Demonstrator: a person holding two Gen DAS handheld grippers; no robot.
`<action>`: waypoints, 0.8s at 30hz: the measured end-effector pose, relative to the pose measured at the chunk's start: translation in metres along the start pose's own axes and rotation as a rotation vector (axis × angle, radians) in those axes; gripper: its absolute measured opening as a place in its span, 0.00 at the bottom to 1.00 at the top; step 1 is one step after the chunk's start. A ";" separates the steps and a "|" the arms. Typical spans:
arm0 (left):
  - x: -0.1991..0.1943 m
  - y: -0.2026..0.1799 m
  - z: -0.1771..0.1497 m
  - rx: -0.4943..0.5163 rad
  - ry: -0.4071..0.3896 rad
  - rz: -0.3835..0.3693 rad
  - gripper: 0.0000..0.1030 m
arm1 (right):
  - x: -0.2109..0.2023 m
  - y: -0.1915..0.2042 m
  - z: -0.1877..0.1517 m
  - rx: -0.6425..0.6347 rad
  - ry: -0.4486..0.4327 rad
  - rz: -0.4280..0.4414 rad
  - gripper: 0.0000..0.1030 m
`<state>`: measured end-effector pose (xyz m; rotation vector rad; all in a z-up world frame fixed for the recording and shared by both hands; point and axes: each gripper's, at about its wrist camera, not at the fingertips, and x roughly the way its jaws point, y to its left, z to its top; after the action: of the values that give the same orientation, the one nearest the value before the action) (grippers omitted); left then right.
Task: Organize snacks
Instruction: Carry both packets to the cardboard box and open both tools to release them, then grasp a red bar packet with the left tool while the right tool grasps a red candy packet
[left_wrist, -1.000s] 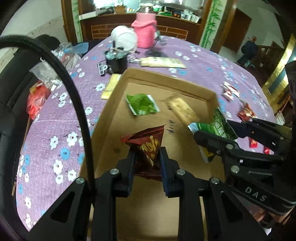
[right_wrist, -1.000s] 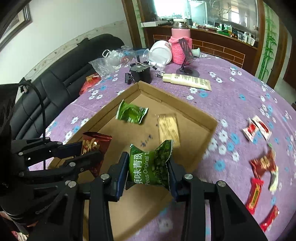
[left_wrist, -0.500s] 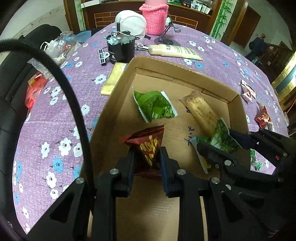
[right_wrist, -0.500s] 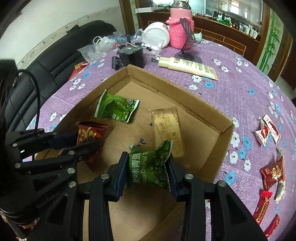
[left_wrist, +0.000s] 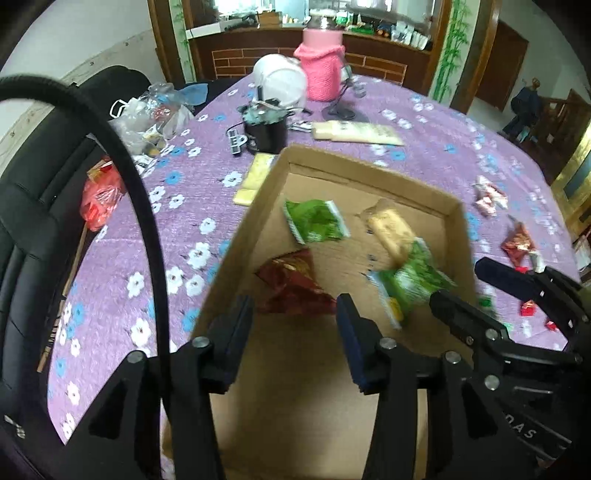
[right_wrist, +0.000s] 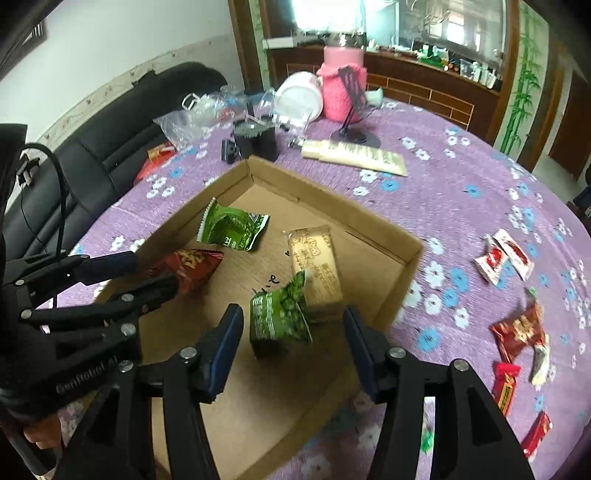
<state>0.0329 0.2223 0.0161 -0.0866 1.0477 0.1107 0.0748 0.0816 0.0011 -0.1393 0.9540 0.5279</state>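
Note:
A shallow cardboard box (left_wrist: 369, 173) (right_wrist: 332, 199) lies on the purple floral tablecloth. My left gripper (left_wrist: 295, 325) (right_wrist: 153, 271) is over its near left part with its jaws opening. A red snack packet (left_wrist: 291, 288) (right_wrist: 188, 266) lies loose on the box floor just past the tips, clear of the pads. My right gripper (right_wrist: 293, 332) (left_wrist: 487, 295) is also opening. A green pea packet (right_wrist: 280, 317) (left_wrist: 410, 280), blurred in the left wrist view, sits free between its fingers. Another green packet (left_wrist: 316, 221) (right_wrist: 231, 229) and a beige packet (left_wrist: 391, 229) (right_wrist: 314, 258) lie farther in.
Loose red and white snacks (right_wrist: 517, 328) (right_wrist: 502, 254) are scattered on the cloth right of the box. Behind the box are a black pot (left_wrist: 266, 129), a cream tube (left_wrist: 354, 131) and a pink knitted jar (left_wrist: 323, 70). A black sofa (left_wrist: 37, 184) borders the table's left.
Both grippers have let go: the left pads came off the red packet and the right pads off the green pea packet. Both packets now rest in the box.

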 end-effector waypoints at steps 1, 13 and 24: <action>-0.004 -0.005 -0.003 0.008 -0.005 -0.007 0.47 | -0.007 -0.002 -0.004 0.008 -0.013 0.005 0.55; -0.018 -0.139 -0.034 0.179 0.041 -0.191 0.47 | -0.083 -0.115 -0.106 0.228 -0.043 -0.078 0.59; 0.012 -0.238 -0.029 0.240 0.090 -0.230 0.47 | -0.103 -0.222 -0.169 0.453 -0.013 -0.185 0.60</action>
<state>0.0454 -0.0165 -0.0041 0.0062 1.1265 -0.2296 0.0100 -0.2059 -0.0393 0.1826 1.0141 0.1339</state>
